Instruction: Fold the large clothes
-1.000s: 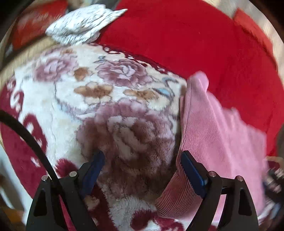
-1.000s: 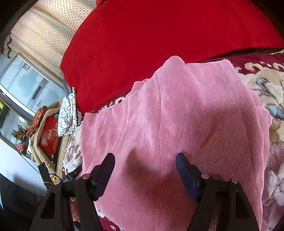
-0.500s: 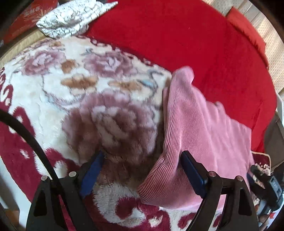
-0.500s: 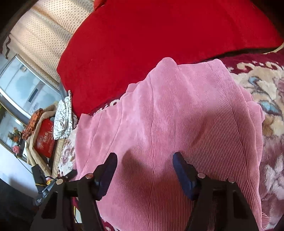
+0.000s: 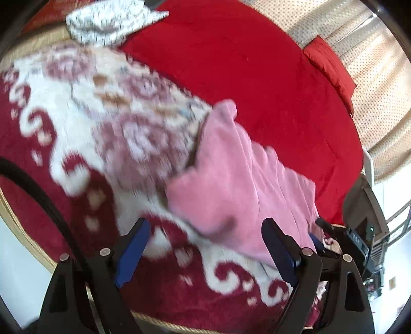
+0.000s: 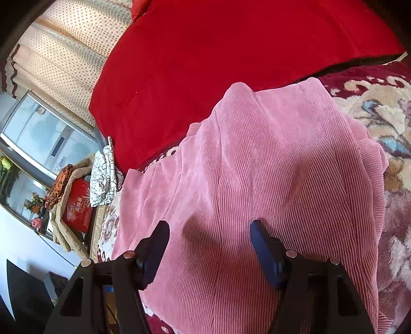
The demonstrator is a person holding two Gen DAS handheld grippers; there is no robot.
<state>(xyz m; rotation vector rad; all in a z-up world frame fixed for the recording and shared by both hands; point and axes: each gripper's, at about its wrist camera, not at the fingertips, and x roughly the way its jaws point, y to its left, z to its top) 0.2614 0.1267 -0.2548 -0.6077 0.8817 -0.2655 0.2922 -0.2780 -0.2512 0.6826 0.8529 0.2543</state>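
Observation:
A pink corduroy garment [image 6: 269, 185] lies folded on a floral blanket [image 6: 390, 123], its ribbed top layer filling most of the right wrist view. My right gripper [image 6: 209, 233] hovers just over that cloth with its jaws apart and nothing pinched between the pads. In the left wrist view the same pink garment [image 5: 239, 179] lies right of centre, its near corner just ahead of the fingers. There my left gripper [image 5: 205, 231] stands wide open above the red-and-white blanket [image 5: 77, 123], holding nothing.
A red quilt [image 5: 257, 77] covers the far side of the bed, with a red pillow [image 5: 331, 66] against dotted curtains [image 5: 380, 102]. A folded black-and-white cloth [image 5: 108, 23] lies at the blanket's far corner. Boxes and bags [image 6: 74, 205] stand beside the bed.
My left gripper has swung right and pulled back, so the pink garment now sits more centred and the bed's near edge shows. The right gripper's jaws narrowed slightly; it stayed over the cloth.

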